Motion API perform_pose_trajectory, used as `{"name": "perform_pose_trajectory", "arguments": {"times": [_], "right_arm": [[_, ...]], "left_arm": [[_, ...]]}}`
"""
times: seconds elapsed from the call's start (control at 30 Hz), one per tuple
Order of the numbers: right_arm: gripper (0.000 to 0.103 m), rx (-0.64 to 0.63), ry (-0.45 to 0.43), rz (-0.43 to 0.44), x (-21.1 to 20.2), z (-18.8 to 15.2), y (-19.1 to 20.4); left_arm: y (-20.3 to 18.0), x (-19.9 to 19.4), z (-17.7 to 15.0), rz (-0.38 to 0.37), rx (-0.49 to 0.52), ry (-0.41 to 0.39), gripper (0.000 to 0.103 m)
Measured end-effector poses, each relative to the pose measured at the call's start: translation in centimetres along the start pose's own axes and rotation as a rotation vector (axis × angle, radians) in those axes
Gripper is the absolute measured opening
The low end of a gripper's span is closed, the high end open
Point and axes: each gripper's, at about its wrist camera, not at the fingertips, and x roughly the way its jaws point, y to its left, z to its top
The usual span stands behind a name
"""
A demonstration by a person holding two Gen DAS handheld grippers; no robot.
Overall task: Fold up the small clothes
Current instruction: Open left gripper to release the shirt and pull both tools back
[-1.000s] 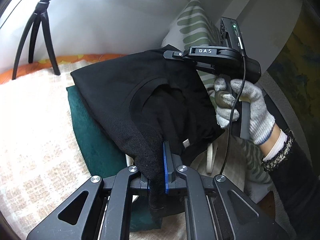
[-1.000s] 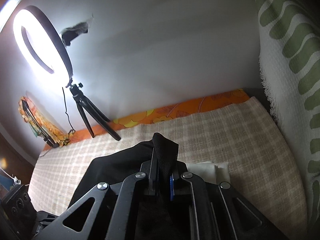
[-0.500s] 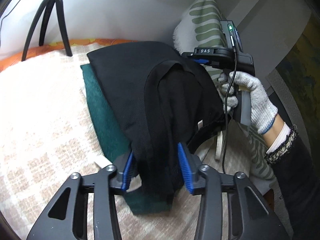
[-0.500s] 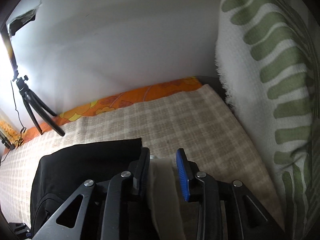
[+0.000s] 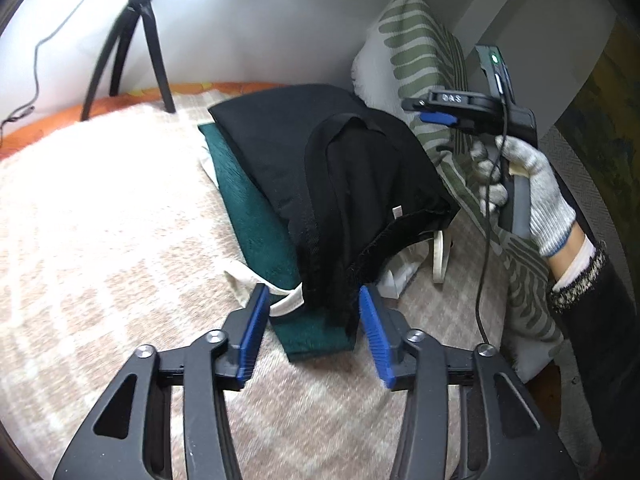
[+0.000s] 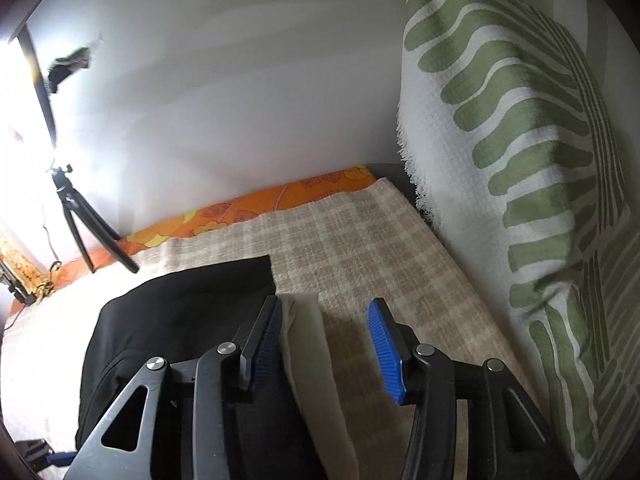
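A folded black garment point(image 5: 320, 168) lies on top of a stack with a dark green cloth point(image 5: 256, 236) and a cream cloth point(image 5: 248, 284) beneath, on a checked blanket point(image 5: 100, 240). My left gripper point(image 5: 312, 332) is open, its blue pads on either side of the garment's near corner, holding nothing. My right gripper point(image 5: 440, 114) is open and held above the stack's right side by a gloved hand. In the right wrist view my right gripper point(image 6: 324, 344) is open over the black garment point(image 6: 180, 312) and the cream cloth point(image 6: 308, 344).
A green-and-white patterned pillow point(image 6: 520, 160) stands against the wall at the right. A black tripod point(image 5: 132, 48) stands at the back left on the blanket. An orange floral sheet point(image 6: 260, 208) edges the bed by the white wall.
Both grippers were shut on the black garment; they have opened and let it go. The garment now rests on the stack, and both grippers have drawn back a little.
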Motion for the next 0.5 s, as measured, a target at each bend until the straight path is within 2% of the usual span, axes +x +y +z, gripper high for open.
{"name": "perform_pose_trajectory", "arguments": {"times": [0.13, 0.2, 0.27, 0.37, 0.5], "right_arm": [[0.057, -0.002, -0.021, 0.009, -2.3, -1.2, 0.5], [0.061, -0.019, -0.031, -0.005, -3.7, -2.0, 1.0], [0.07, -0.034, -0.04, -0.009, -4.8, -2.8, 1.5], [0.074, -0.06, -0.062, -0.003, -7.0, -4.0, 2.6], [0.081, -0.087, -0.094, -0.002, -9.5, -5.5, 4.2]], "left_arm": [[-0.9, -1.4, -0.3, 0.02, 0.009, -0.026, 0.051], [-1.2, -2.2, -0.6, 0.031, 0.014, -0.04, 0.055], [-1.6, -3.3, -0.9, 0.05, 0.019, -0.06, 0.062], [-2.0, -5.0, -1.4, 0.087, 0.021, -0.092, 0.071], [-2.2, -7.1, -2.1, 0.124, 0.028, -0.125, 0.074]]}}
